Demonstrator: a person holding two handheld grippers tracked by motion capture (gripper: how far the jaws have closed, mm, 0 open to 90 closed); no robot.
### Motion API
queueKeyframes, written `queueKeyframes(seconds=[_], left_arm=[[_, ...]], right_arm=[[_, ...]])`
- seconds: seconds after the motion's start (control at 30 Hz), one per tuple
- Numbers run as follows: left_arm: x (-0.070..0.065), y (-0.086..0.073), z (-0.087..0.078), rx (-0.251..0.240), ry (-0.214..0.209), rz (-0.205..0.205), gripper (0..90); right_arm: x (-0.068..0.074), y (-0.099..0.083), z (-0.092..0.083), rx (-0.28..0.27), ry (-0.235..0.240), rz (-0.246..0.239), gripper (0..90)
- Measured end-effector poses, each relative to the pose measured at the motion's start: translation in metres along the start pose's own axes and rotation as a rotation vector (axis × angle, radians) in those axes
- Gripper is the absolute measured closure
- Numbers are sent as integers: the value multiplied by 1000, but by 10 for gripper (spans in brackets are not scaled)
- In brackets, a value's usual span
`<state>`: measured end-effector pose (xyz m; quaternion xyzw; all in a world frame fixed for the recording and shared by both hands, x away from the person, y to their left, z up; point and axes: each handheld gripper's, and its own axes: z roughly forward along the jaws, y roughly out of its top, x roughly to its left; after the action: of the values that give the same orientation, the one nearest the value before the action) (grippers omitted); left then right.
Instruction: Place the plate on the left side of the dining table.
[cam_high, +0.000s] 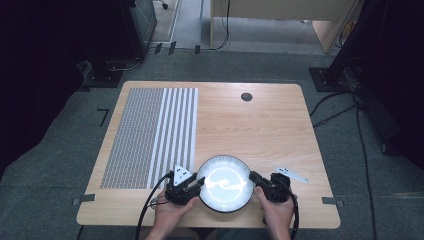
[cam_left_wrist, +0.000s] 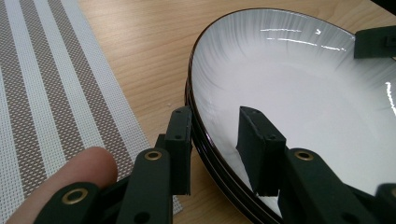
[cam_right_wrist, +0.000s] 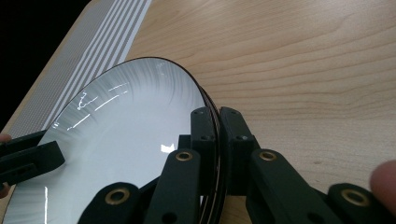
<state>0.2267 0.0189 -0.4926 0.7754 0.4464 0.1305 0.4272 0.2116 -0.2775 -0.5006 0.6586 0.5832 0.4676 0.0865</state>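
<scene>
- Grey carpet and trailing cables surround a pale wooden bench (cam_high: 260, 125), with a striped woven placemat (cam_high: 150, 135) covering its left part and a small round grommet (cam_high: 246, 97) near the far edge.
- Near the person's edge sits a white plate with a dark rim (cam_high: 223, 183); the gripper views show more than one rim line, so it looks like a stack of plates, though I cannot tell how many.
- Left gripper (cam_high: 186, 186): its jaws straddle the plate's left rim, one outside and one over the white inside, with visible gaps, so they stand narrow but not pressing.
- Right gripper (cam_high: 262, 186): its jaws are pinched tight on the right rim, holding the plate.
- A grey three-cornered plate (cam_high: 291, 175) lies on the bench just right of that gripper.
- Risk, as I judge it: a lift now would hang the plate from one side only, so it could tilt, slip on the glossy glaze, or let a lower plate slide out, because the left jaws have no bite yet.
</scene>
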Motion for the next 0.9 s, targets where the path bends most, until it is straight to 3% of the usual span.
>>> queueKeyframes(seconds=[0.27,0.5,0.53,0.57,0.6,0.63,0.67,0.7,0.8,0.83,0.9], left_arm=[[1,0,-1,-1,-8,-3,653],[3,1,0,0,-25,-23,645],[3,1,0,0,-25,-23,644],[3,1,0,1,-28,-24,643],[3,1,0,1,-28,-24,642],[3,0,0,5,-26,-19,641],[3,0,0,6,-25,-18,640],[3,0,0,6,-26,-19,640],[3,1,0,1,-30,-25,642],[3,1,-1,-2,-30,-25,644],[4,1,-2,-4,-29,-27,652]], right_arm=[[-2,0,0,-4,17,27,857],[-8,-1,-1,-15,56,88,858],[-10,0,-3,-31,69,113,900],[-14,2,-7,-55,126,192,900],[-18,5,-8,-39,168,245,900],[-17,6,-8,-40,146,202,900],[-13,6,-8,-45,120,122,900],[-10,6,-8,-35,120,92,900],[-6,6,-9,-46,135,100,900],[-5,5,-8,-55,109,87,900],[-8,3,-7,-51,116,96,900]])
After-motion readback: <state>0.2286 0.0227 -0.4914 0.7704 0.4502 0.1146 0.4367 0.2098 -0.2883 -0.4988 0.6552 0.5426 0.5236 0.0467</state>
